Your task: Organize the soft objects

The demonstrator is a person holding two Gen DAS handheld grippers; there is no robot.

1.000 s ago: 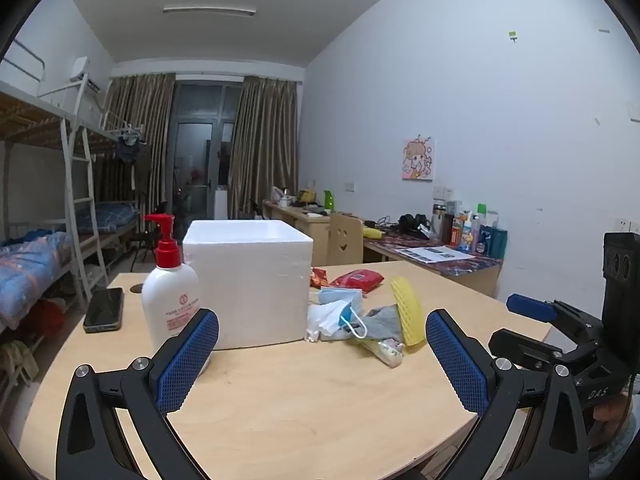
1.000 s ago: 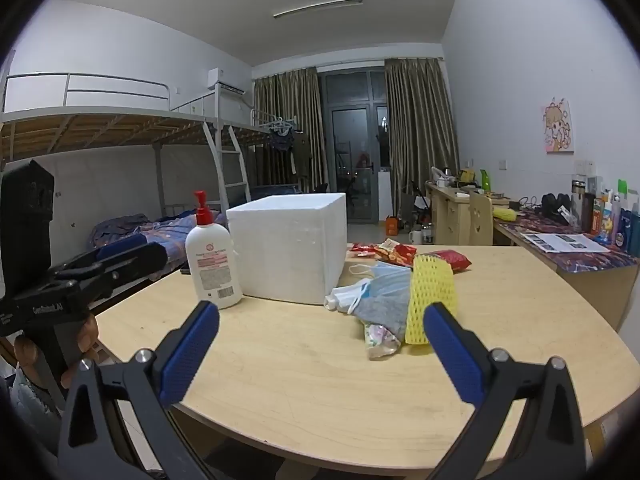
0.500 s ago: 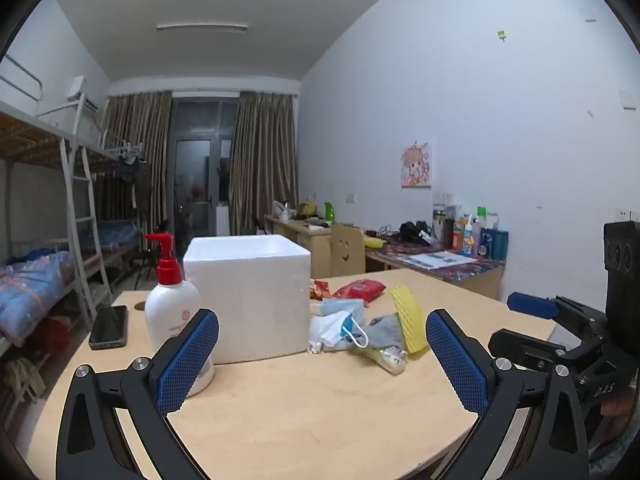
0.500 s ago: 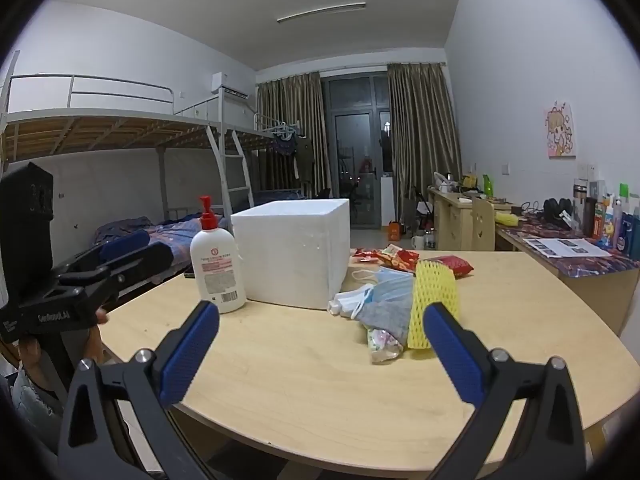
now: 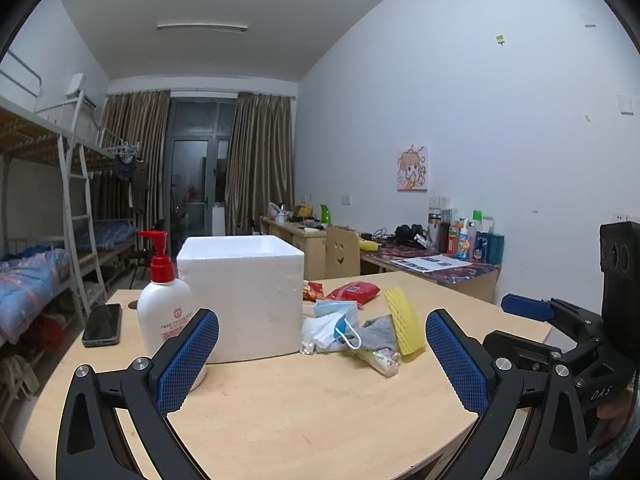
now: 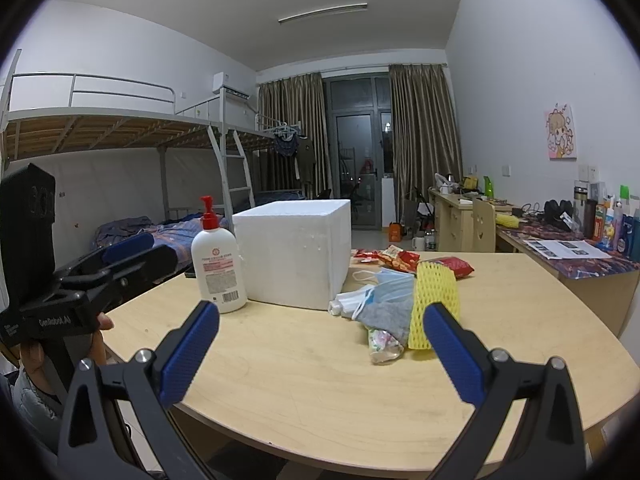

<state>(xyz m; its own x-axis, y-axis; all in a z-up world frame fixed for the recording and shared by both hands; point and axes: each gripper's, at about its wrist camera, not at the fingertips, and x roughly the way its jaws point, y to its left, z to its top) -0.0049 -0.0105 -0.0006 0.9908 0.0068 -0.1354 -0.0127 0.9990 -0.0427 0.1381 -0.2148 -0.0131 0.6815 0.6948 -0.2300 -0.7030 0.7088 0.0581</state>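
Fingers (image 5: 188, 354) spread; soft pile (image 5: 360, 332) ahead, apart.

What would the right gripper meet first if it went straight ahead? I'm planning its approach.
Probably the pile of soft things: the grey cloth and the yellow foam net lie between the right gripper's open fingers, with bare table before them. Depth and height are unclear.
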